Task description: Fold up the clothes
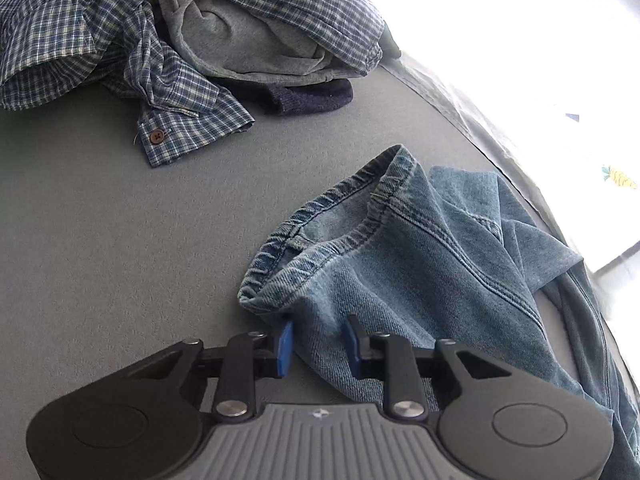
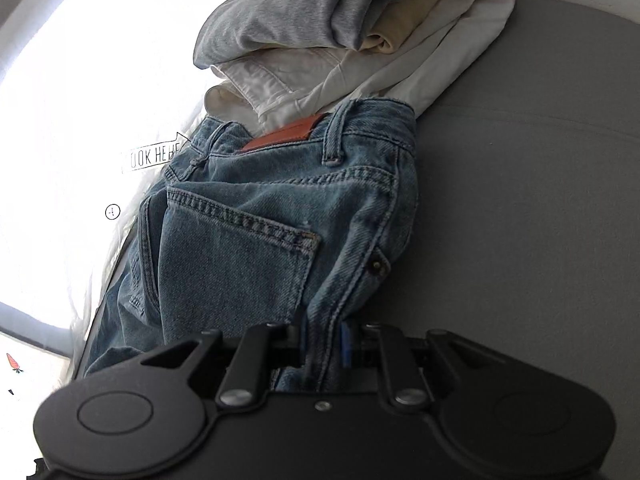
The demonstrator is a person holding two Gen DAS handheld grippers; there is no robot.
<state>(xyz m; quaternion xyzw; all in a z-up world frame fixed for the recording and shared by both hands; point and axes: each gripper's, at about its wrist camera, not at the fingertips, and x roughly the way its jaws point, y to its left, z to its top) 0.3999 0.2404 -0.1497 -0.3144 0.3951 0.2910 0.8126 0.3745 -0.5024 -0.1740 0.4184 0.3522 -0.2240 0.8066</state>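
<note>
Jeans point(image 2: 280, 232) lying on the grey surface point(image 2: 520, 220). Right gripper point(image 2: 326, 344) clenched on a denim fold below the back pocket point(image 2: 240, 248). Left gripper point(image 1: 318, 346), fingers parted, straddles the leg beside its hem point(image 1: 320, 232).

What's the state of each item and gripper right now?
jeans: unfolded, leg hem open
left gripper: jaws open around denim near the hem
right gripper: jaws shut on a jeans fold
plaid shirt: crumpled in pile
grey sweatshirt: folded, on stack
white garment: folded, under it
</note>
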